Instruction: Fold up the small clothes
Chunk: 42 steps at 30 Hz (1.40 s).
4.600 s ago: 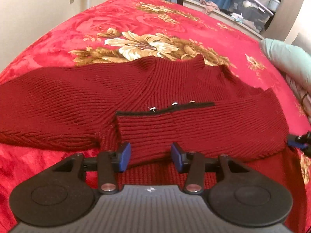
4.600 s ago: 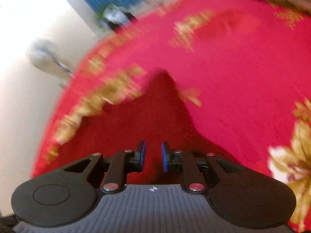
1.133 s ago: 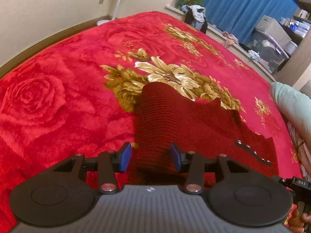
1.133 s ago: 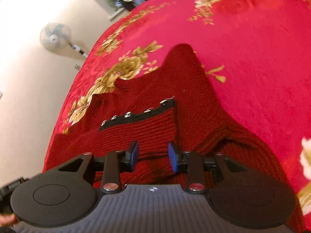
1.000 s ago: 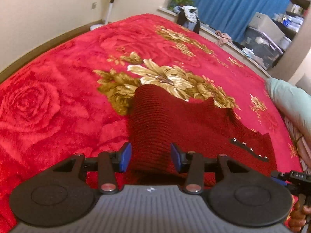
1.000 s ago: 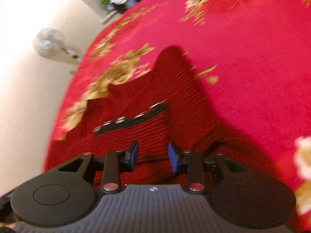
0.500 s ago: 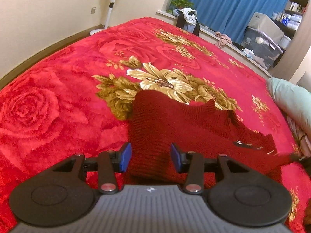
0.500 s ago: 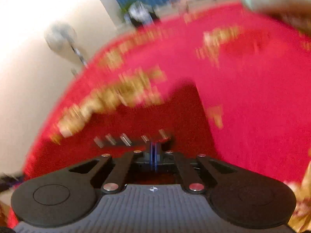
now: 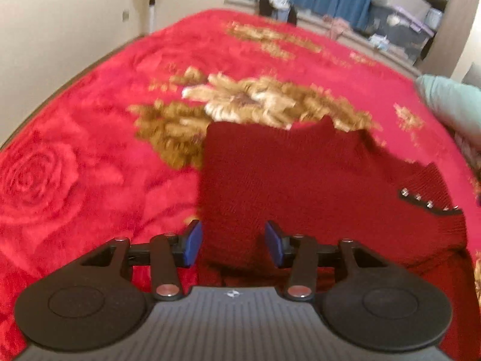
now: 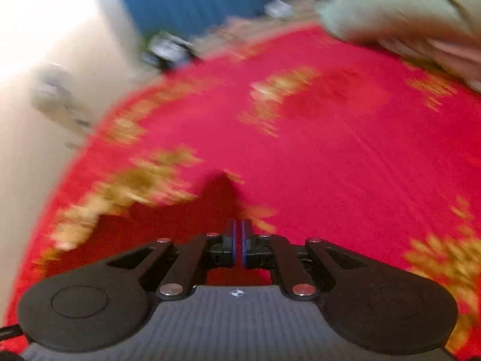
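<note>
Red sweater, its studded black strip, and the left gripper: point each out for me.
red sweater [image 9: 300,180], left wrist view, middle of knit.
studded black strip [image 9: 427,203], left wrist view, mid strip.
left gripper [image 9: 233,242], left wrist view, between fingertips.

Warm indoor light, evenly bright. The left wrist view is slightly soft; the right wrist view is heavily motion-smeared beyond the jaws, with a glaring wall [image 10: 45,60] upper left. Fisheye bending curves both edges.
</note>
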Motion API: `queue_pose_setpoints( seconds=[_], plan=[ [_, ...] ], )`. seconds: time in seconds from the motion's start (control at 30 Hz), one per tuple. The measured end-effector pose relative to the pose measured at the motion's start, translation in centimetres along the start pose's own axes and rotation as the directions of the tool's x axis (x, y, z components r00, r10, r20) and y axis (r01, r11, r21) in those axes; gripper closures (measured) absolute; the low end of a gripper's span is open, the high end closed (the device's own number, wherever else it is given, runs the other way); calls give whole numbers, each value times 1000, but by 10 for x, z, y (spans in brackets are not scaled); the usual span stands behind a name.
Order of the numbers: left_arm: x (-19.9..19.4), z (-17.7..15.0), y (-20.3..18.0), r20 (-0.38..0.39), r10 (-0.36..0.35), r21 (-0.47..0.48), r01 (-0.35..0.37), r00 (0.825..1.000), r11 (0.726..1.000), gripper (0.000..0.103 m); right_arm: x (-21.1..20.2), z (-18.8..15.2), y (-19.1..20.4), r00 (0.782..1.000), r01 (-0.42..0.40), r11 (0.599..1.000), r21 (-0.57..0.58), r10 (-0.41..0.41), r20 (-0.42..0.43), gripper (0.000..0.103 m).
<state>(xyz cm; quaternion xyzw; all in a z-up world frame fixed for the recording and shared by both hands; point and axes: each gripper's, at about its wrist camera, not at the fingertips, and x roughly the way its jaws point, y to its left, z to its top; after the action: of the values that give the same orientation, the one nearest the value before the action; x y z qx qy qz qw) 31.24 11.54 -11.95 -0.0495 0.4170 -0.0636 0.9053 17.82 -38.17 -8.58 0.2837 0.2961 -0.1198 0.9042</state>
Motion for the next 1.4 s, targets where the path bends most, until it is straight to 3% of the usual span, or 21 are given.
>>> queue_pose_setpoints(
  seconds=[0.07, 0.1, 0.13, 0.2, 0.27, 0.3, 0.33, 0.37, 0.43, 0.53, 0.63, 0.87, 1.03, 1.13, 1.23, 1.3, 1.4],
  plan=[
    [10, -6, 1, -53, 21, 14, -20, 998, 1000, 51, 21, -10, -4, 992, -28, 999, 18, 30, -119, 95],
    [15, -9, 1, -81, 20, 16, -19, 997, 1000, 50, 35, -18, -7, 982, 26, 1000, 0, -26, -189, 95],
    [15, -11, 4, -77, 14, 5, -13, 997, 1000, 50, 44, -27, -13, 970, 83, 997, -6, -82, -230, 103],
    [6, -8, 4, -40, 1, 7, -1, 999, 1000, 50, 38, -27, -19, 977, 71, 995, 64, -56, -204, 103],
    [0, -12, 3, 58, -22, 46, 19, 998, 999, 50, 28, -26, -11, 992, 56, 997, -43, -61, -112, 101],
    [7, -18, 1, 52, -2, 76, -2, 999, 997, 48, 27, -29, -6, 989, 111, 988, -111, -121, -88, 100],
    [17, -26, 0, 2, 26, 100, -26, 1000, 995, 45, 31, -29, -8, 976, 167, 978, -123, -182, -121, 94],
    [15, -31, 1, 16, 26, 91, -27, 1000, 995, 45, 27, -31, -12, 969, 178, 981, -82, -189, -156, 94],
    [-2, -26, -4, 38, 35, 95, -39, 999, 995, 46, -4, -30, -18, 985, 90, 996, 11, -88, -146, 94],
    [-44, -26, -13, 149, 22, 128, -41, 989, 991, 42, -58, -29, 0, 995, 64, 995, -75, -69, -67, 92],
    [-73, -39, -21, 194, 51, 160, -83, 980, 984, 41, -113, -31, 4, 998, 70, 987, -143, -69, 11, 78],
    [-130, -86, -28, 193, 35, 178, -70, 981, 982, 41, -205, -64, -21, 994, 94, 984, -149, -85, 65, 78],
    [-155, -125, -20, 152, 10, 179, -38, 988, 983, 41, -222, -109, -42, 991, 131, 966, -222, -124, 46, 77],
    [-169, -140, -13, 111, -20, 146, 4, 994, 989, 42, -218, -128, -58, 987, 153, 953, -263, -161, -10, 77],
    [-192, -155, -7, 88, -40, 103, 31, 995, 994, 54, -221, -135, -72, 984, 166, 962, -217, -177, -32, 76],
    [-211, -169, -5, 85, -65, 96, 57, 994, 994, 57, -222, -137, -82, 985, 154, 977, -145, -163, -49, 76],
    [-230, -197, 2, 77, -47, 83, 41, 996, 996, 57, -218, -140, -91, 987, 135, 986, -97, -142, -79, 75]
  ],
)
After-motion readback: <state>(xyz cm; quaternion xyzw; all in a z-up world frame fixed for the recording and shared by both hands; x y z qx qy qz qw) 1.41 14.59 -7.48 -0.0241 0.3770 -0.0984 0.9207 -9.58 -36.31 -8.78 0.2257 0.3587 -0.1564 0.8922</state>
